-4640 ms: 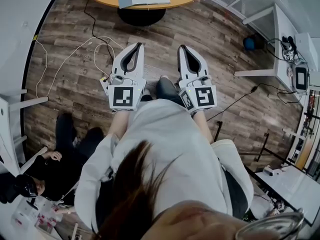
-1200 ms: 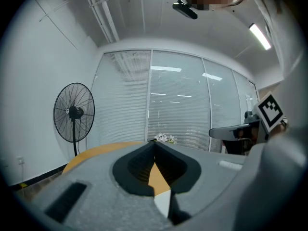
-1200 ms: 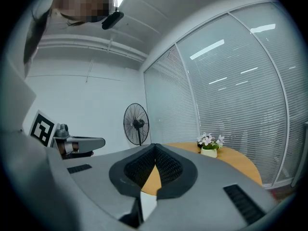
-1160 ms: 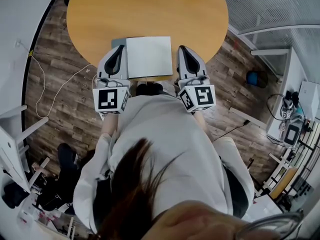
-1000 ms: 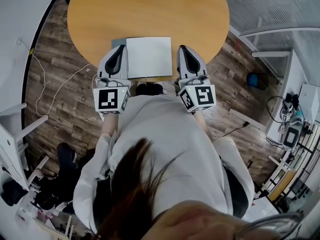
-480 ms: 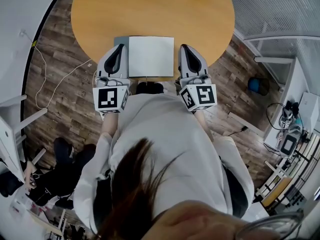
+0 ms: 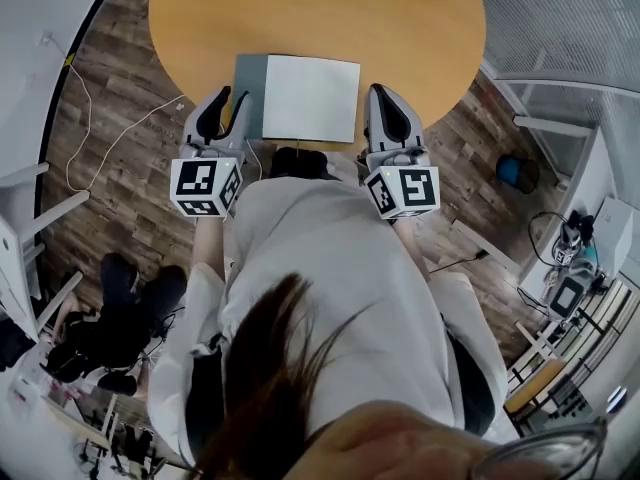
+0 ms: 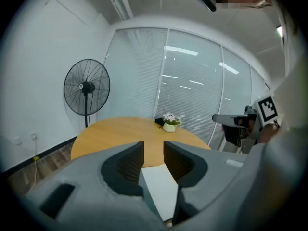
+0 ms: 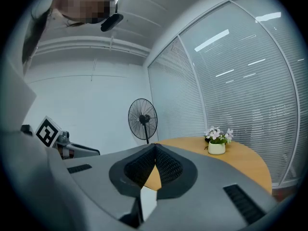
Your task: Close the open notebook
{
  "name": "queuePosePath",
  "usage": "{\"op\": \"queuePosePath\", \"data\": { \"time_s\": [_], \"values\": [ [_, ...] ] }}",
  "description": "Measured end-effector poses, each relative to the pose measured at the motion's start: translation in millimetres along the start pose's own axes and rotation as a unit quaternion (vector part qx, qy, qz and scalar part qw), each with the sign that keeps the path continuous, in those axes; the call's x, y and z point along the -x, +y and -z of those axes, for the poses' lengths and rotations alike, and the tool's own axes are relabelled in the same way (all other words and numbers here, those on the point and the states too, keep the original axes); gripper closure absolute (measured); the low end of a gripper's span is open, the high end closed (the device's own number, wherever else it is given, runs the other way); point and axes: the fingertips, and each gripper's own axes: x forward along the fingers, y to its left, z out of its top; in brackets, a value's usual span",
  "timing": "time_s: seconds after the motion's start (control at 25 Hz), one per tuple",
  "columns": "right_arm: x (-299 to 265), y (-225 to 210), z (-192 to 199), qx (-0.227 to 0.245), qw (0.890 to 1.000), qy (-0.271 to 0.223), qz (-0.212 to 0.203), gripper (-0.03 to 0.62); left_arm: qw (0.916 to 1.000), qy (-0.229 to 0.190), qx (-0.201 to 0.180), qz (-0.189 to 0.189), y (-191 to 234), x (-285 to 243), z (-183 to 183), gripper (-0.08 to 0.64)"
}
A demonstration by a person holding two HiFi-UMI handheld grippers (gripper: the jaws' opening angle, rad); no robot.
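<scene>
The notebook (image 7: 310, 98) lies at the near edge of the round wooden table (image 7: 300, 13), white page up, with a grey cover strip (image 7: 249, 86) showing along its left side. My left gripper (image 7: 228, 103) hovers just left of that strip; its jaws have just been opening and stand open with nothing between them. In the left gripper view the white page (image 8: 161, 191) shows beyond the open left gripper (image 8: 153, 150). My right gripper (image 7: 381, 93) sits just right of the notebook. Its jaws are shut and empty, the tips of the right gripper (image 9: 155, 146) meeting.
A small white flower pot (image 8: 169, 124) stands at the table's far side. Beyond the table are a standing fan (image 8: 86, 88) and glass walls with blinds. White cables (image 7: 110, 138) trail over the wooden floor at the left. Another person's legs (image 7: 120, 318) are at lower left.
The left gripper has dropped lower and shifted left of the notebook, and its jaws have gone from shut to open. The right gripper has stayed beside the notebook's right edge.
</scene>
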Motion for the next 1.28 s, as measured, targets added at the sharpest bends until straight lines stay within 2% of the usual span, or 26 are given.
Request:
{"op": "queuePosePath", "data": {
  "time_s": [0.12,0.32,0.6,0.88,1.08,1.28],
  "values": [
    [-4.6,5.9,6.9,0.006,1.000,0.015,-0.011,0.591,0.9983,0.039,0.042,-0.009,21.4,8.2,33.4,0.428],
    [-12.0,18.3,21.4,0.018,0.999,0.041,-0.029,0.591,0.9891,0.097,0.109,-0.020,41.8,16.4,89.7,0.428],
    [-17.3,37.8,45.1,0.020,0.996,0.069,-0.048,0.591,0.9748,0.168,0.147,-0.006,44.7,13.0,157.1,0.425],
    [-17.7,48.2,71.2,0.015,0.994,0.097,-0.054,0.591,0.9590,0.225,0.173,0.004,47.4,13.4,207.6,0.414],
    [-15.5,53.8,84.7,0.010,0.992,0.112,-0.052,0.591,0.9479,0.258,0.186,0.026,42.5,15.5,234.4,0.414],
    [-15.6,55.3,90.4,0.006,0.992,0.118,-0.049,0.591,0.9398,0.267,0.208,0.043,41.2,11.6,244.0,0.414]
  ]
}}
